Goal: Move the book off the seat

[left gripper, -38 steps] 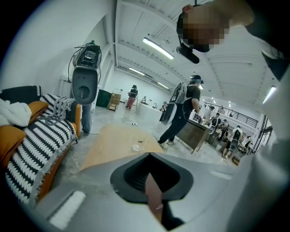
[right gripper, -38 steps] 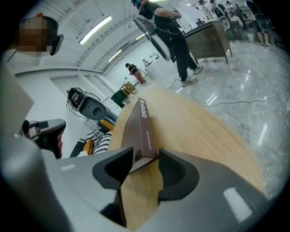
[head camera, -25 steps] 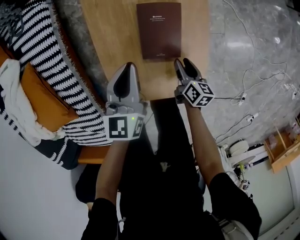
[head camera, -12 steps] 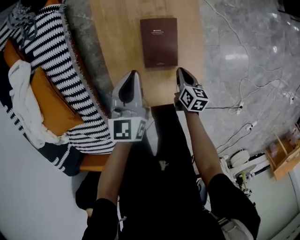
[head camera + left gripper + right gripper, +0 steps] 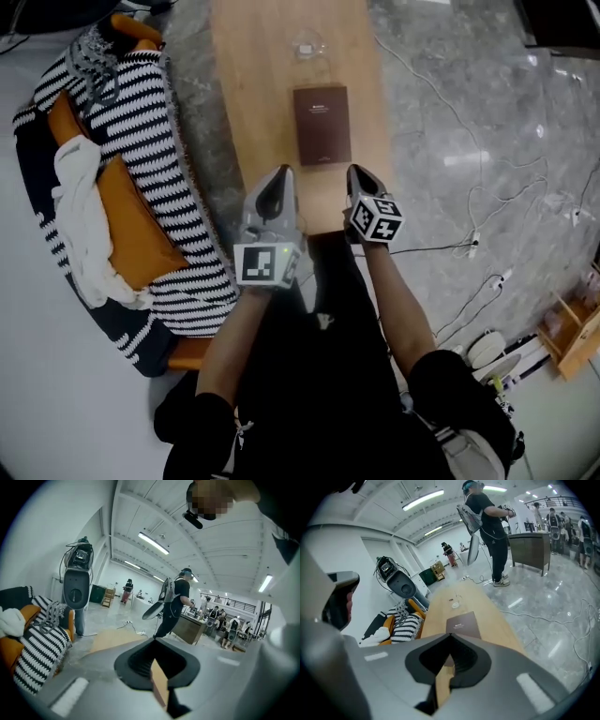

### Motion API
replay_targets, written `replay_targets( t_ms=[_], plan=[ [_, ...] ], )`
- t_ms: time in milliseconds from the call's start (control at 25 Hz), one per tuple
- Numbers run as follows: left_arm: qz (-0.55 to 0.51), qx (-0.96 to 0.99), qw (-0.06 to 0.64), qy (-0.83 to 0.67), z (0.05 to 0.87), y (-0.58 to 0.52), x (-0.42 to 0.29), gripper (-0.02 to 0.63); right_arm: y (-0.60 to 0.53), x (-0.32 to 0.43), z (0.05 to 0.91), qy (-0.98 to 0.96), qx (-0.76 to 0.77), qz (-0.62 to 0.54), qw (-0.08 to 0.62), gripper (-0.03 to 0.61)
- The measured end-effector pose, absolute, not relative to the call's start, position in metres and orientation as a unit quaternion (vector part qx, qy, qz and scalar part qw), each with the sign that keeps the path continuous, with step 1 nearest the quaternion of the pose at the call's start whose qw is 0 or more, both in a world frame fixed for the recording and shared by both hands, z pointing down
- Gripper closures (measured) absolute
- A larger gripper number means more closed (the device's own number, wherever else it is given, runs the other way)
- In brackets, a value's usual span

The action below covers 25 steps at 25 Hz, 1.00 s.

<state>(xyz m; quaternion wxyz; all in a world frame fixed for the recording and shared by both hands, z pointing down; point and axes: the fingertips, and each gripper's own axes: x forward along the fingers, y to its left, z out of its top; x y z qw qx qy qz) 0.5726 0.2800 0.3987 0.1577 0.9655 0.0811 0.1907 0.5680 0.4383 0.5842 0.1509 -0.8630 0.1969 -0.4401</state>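
left claw (image 5: 279, 178) closed, empty | right claw (image 5: 360, 176) closed, empty | book (image 5: 322, 125) flat on wooden table (image 5: 258, 84), inside both long edges

You're in a big open lab hall: strip lights (image 5: 153, 543) overhead, floor cables (image 5: 473, 239) beside the surface (image 5: 262, 84), people (image 5: 490, 522) working beyond it.

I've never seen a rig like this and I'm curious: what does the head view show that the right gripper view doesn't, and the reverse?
Only the head view: the person's arms and a wooden rack at the lower right. Only the right gripper view: a standing person, ceiling lights and a dark counter. Both: the brown book lying on the long wooden table, the striped blanket, and the right gripper, jaws shut on nothing.
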Motion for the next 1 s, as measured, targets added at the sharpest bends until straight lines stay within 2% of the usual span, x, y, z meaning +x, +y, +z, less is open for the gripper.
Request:
replay_targets(
  t_ms=[480, 760, 1000],
  plan=[
    [0.118, 0.979, 0.132, 0.104, 0.282, 0.269, 0.550, 0.607, 0.419, 0.577, 0.422, 0.199, -0.910, -0.334, 0.146, 0.569],
    [0.093, 0.979, 0.134, 0.126, 0.227, 0.262, 0.498, 0.607, 0.400, 0.546, 0.313, 0.222, -0.930, -0.261, 0.133, 0.569],
    [0.063, 0.980, 0.116, 0.147, 0.204, 0.257, 0.470, 0.607, 0.384, 0.515, 0.254, 0.244, -0.938, -0.214, 0.120, 0.569]
  ],
)
